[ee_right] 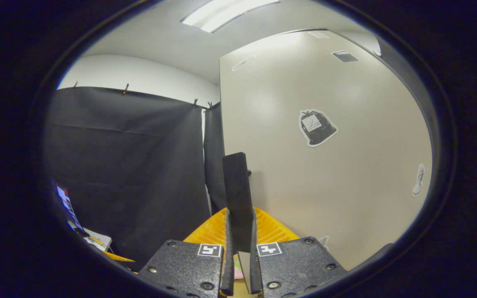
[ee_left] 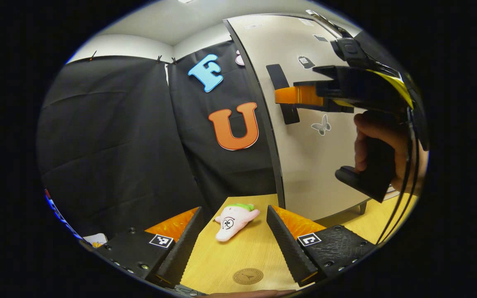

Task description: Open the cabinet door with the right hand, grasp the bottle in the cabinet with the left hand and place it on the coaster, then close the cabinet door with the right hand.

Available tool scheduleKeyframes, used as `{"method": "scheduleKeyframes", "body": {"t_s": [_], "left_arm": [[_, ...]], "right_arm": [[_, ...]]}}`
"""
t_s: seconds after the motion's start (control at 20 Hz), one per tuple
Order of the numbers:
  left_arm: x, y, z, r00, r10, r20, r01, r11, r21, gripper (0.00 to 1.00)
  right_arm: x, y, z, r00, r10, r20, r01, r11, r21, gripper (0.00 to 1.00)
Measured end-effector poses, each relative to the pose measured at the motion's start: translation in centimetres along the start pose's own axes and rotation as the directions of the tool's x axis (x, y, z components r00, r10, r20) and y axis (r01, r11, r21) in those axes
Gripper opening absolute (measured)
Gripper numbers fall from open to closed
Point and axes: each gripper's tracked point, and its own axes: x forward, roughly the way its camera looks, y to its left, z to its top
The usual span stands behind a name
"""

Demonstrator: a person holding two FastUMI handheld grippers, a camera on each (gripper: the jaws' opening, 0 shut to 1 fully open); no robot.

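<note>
The pale cabinet door [ee_left: 325, 165] carries a black upright handle [ee_left: 278, 76]. My right gripper [ee_left: 284, 96], held by a hand, is shut across that handle. In the right gripper view the handle [ee_right: 236, 182] stands pinched between both fingers of the right gripper [ee_right: 240, 223], with the door [ee_right: 325, 186] just behind. My left gripper [ee_left: 234, 211] hangs open low over the wooden table [ee_left: 238, 252], with nothing between its fingers. A round brown coaster [ee_left: 247, 276] lies on the table just ahead of it. The door hides the cabinet's inside.
A small pink plush toy [ee_left: 235, 219] lies on the table near the cabinet's left corner, beyond the coaster. Black cloth walls close the left side and back. A cabinet foot [ee_left: 362, 206] stands on the table at the right.
</note>
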Motion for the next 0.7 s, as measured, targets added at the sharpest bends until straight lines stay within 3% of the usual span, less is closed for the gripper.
{"method": "scheduleKeyframes", "body": {"t_s": [0.35,0.7], "left_arm": [[0.7,1.1,-0.4,0.999,0.034,-0.006,-0.034,0.999,-0.011,0.93],[3.0,3.4,0.1,0.997,0.072,0.016,-0.072,0.997,0.008,0.93]], "right_arm": [[-3.8,0.8,0.2,0.993,0.074,-0.087,-0.08,0.994,-0.072,0.18],[-8.9,1.5,1.5,0.985,0.083,-0.149,-0.096,0.992,-0.078,0.18]]}}
